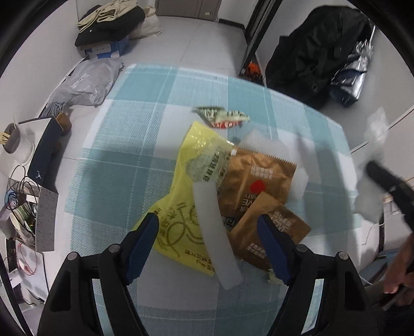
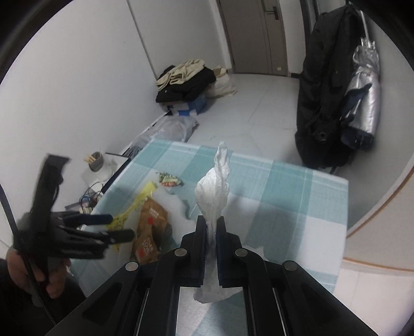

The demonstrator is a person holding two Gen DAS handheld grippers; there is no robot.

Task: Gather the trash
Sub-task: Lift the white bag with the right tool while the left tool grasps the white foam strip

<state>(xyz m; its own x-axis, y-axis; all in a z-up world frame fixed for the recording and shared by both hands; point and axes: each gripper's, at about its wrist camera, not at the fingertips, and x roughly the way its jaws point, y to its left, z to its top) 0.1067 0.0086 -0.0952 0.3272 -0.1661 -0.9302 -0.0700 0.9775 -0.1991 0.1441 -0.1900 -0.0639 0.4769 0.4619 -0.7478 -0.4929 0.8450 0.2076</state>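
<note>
Item one, your right gripper (image 2: pixel 212 227): jaws clamped on a crumpled white tissue (image 2: pixel 216 186), which stands up past the fingertips toward twelve o'clock, clear of the checked cloth (image 2: pixel 284 196). Item two, your left gripper (image 1: pixel 209 227): jaws spread wide with nothing pressed between the pads, pointing steeply down over the litter pile. Between its fingers, on the cloth, lie a white foam strip (image 1: pixel 220 232), a yellow plastic bag (image 1: pixel 181 206) under it toward nine o'clock, and a small brown packet (image 1: pixel 269 232) toward three o'clock. Further out at one o'clock sits a large brown packet (image 1: pixel 258 178) overlapping the yellow bag, with pale foam pieces (image 1: pixel 266 144) beyond it. At twelve o'clock, set apart from the pile, lies a green and red wrapper (image 1: pixel 222 117). Outer ring, off the cloth: a folded clothes heap (image 1: pixel 111 23) at eleven o'clock, a dark coat (image 1: pixel 315 51) at one o'clock, and cables and cups (image 1: pixel 20 206) at nine o'clock. Progress, as a judgement: early. One tissue is lifted; the bag, both packets, foam and wrapper are all left to gather. No bin shows in either view.
</note>
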